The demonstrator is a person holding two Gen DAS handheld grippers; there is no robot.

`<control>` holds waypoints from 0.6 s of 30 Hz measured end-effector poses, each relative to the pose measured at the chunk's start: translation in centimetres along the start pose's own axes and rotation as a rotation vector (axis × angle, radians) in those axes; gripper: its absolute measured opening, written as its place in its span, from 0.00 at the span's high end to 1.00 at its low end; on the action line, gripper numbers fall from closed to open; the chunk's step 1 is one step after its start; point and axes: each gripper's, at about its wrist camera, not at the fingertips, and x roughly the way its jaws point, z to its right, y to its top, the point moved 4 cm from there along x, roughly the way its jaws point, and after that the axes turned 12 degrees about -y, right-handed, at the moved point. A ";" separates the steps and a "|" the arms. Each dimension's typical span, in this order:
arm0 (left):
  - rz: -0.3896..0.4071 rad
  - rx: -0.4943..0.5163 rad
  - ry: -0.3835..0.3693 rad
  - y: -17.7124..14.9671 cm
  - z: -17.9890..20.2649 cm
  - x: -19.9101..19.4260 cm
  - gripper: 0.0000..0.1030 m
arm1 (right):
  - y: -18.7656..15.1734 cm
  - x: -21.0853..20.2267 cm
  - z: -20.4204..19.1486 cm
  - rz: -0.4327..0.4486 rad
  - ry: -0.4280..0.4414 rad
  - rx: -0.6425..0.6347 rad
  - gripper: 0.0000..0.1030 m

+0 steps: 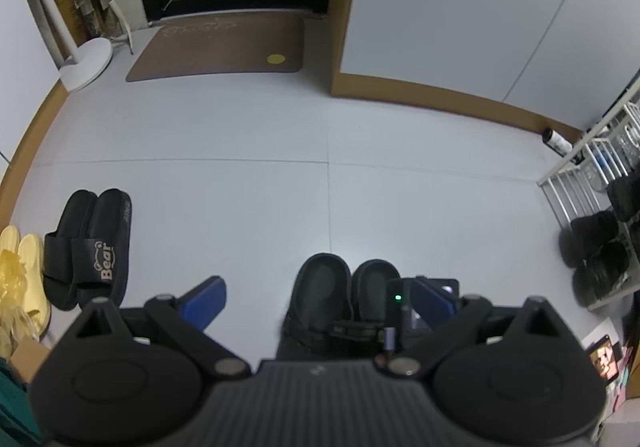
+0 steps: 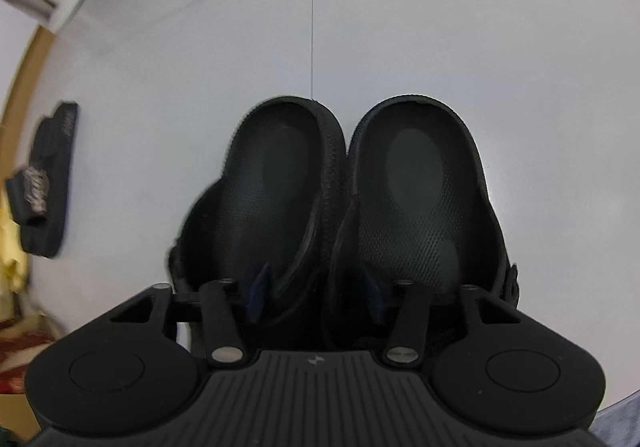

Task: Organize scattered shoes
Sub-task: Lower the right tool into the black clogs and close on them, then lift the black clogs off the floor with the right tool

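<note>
Your right claw (image 2: 316, 289) pinches both black clogs (image 2: 352, 183) by their inner walls; lift them together toward the shoe rack (image 1: 576, 183). Your left claw (image 1: 316, 297) hangs open, empty.

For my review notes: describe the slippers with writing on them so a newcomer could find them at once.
Start at the brown doormat by the door and follow the pale floor toward the left wall. There, beside yellow slippers, lies a pair of black slippers, side by side. Unlike the plain black clogs in the middle, one strap reads "Bear".
</note>
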 end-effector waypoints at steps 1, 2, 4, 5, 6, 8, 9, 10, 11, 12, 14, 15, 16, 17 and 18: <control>0.001 -0.004 0.000 0.1 0.1 0.1 0.03 | 0.1 0.0 -0.1 0.007 -0.013 -0.010 0.67; 0.005 -0.007 -0.002 0.2 0.3 0.1 0.03 | 0.3 0.1 -0.1 0.013 -0.025 -0.019 0.69; 0.008 -0.003 -0.005 0.4 0.7 0.2 0.03 | 0.5 0.1 0.1 0.017 -0.041 -0.027 0.74; 0.004 0.005 -0.003 0.4 1.0 0.4 0.03 | 0.6 0.1 0.2 0.019 -0.047 -0.032 0.74; -0.004 0.015 -0.001 0.4 1.2 0.7 0.03 | 0.6 0.0 0.4 0.019 -0.046 -0.037 0.75; -0.017 0.030 0.003 0.2 1.5 1.0 0.03 | 0.7 0.0 1.0 0.019 -0.036 -0.035 0.75; -0.021 0.034 0.005 0.1 1.5 1.1 0.03 | 0.8 -0.1 1.4 0.023 -0.037 -0.033 0.75; -0.025 0.038 0.009 0.0 1.5 1.2 0.03 | 0.9 -0.2 1.9 0.029 -0.042 -0.030 0.76; -0.026 0.038 0.013 0.0 1.4 1.2 0.03 | 1.1 -0.4 2.6 0.037 -0.053 -0.028 0.76; -0.024 0.037 0.015 -0.1 1.3 1.1 0.03 | 1.3 -0.5 3.3 0.044 -0.065 -0.026 0.76; -0.021 0.033 0.021 -0.1 1.1 0.9 0.03 | 1.6 -0.6 4.4 0.045 -0.080 -0.023 0.76; -0.020 0.031 0.023 -0.1 1.0 0.9 0.03 | 1.8 -0.7 5.2 0.044 -0.091 -0.018 0.76; -0.020 0.027 0.024 -0.1 0.9 0.9 0.03 | 1.9 -0.8 6.0 0.043 -0.102 -0.014 0.76; -0.019 0.023 0.024 -0.1 0.9 0.9 0.03 | 2.0 -0.8 6.4 0.041 -0.110 -0.010 0.76; -0.019 0.023 0.023 -0.1 0.9 0.9 0.03 | 2.2 -0.8 7.1 0.037 -0.120 -0.006 0.76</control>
